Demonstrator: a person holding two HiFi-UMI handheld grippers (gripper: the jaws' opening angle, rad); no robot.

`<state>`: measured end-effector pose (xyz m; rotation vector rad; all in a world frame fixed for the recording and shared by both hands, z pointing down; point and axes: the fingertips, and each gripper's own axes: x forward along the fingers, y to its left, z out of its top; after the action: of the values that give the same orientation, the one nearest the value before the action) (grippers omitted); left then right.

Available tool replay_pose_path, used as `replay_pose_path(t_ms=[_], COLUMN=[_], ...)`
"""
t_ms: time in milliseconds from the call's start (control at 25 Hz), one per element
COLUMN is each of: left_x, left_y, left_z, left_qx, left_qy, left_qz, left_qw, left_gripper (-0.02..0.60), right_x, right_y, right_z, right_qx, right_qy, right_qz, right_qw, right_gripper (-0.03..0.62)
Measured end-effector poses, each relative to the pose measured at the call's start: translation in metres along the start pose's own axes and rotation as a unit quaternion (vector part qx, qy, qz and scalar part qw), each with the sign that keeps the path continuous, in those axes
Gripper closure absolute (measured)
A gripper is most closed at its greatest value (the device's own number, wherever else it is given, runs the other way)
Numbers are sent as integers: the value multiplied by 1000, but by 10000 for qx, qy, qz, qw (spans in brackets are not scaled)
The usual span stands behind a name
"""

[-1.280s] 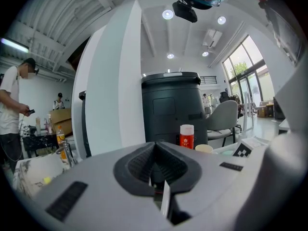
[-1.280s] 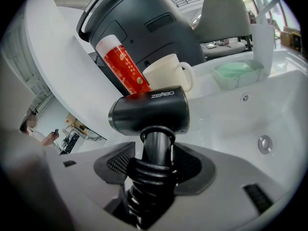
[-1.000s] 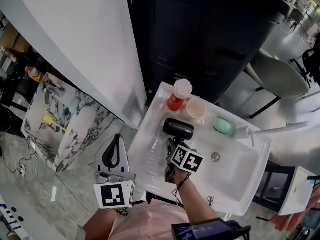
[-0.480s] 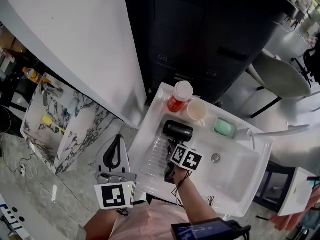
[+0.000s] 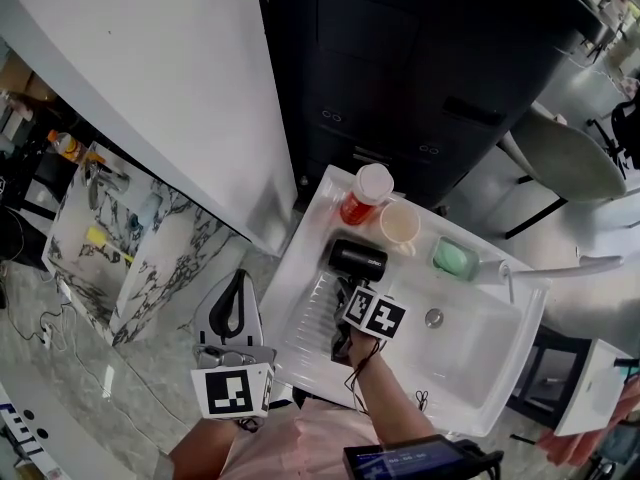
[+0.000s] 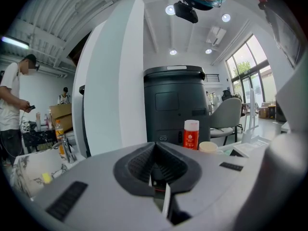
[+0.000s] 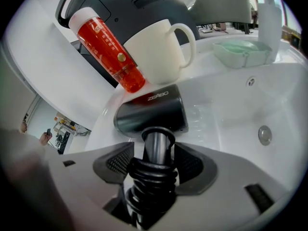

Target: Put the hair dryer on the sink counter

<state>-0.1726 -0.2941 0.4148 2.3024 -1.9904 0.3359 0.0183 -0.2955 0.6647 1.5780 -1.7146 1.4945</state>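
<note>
**Hair dryer (image 5: 358, 259) down on the sink counter (image 5: 298, 318), right gripper (image 7: 155, 160) clamped on its handle**

The hair dryer lies on the white counter beside the basin (image 5: 470, 353), its barrel just in front of the red bottle (image 5: 362, 194) and the cup (image 5: 399, 224). The right gripper grips the handle above the coiled cord, as it did a second ago, and neither has visibly shifted. The left gripper (image 6: 155, 170) hangs beside the counter, jaws closed on nothing, likewise unchanged.
</note>
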Motion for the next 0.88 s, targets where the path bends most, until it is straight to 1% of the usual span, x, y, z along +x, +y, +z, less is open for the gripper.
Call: replay_pose_path(t_ms=[240, 520, 600, 760, 840, 880], left_x=[-7, -19, -24, -40, -50, -54], left_y=[-1, -4, -7, -13, -15, -16], left_z=[2, 5, 8, 21, 31, 37], left_qx=[4, -5, -19, -30, -29, -33], left_qy=[-31, -156, -217, -399, -541, -626], left_qz=[8, -49, -82, -147, -169, -178], left_qw=[10000, 9999, 9997, 9991, 9984, 9979], left_gripper=[572, 572, 572, 572, 572, 572], right_x=[-7, -33, -46, -86, -113, -129], right_y=[1, 2, 4, 20, 36, 47], right_z=[5, 15, 17, 23, 30, 35], right_qx=[81, 149, 90, -313, -700, -940], right_qy=[-150, -651, -806, -1289, -1683, -1924], right_qz=[137, 223, 207, 294, 397, 447], right_qw=[9998, 9975, 9965, 9907, 9824, 9758], right_gripper=[308, 309, 313, 343, 369, 380])
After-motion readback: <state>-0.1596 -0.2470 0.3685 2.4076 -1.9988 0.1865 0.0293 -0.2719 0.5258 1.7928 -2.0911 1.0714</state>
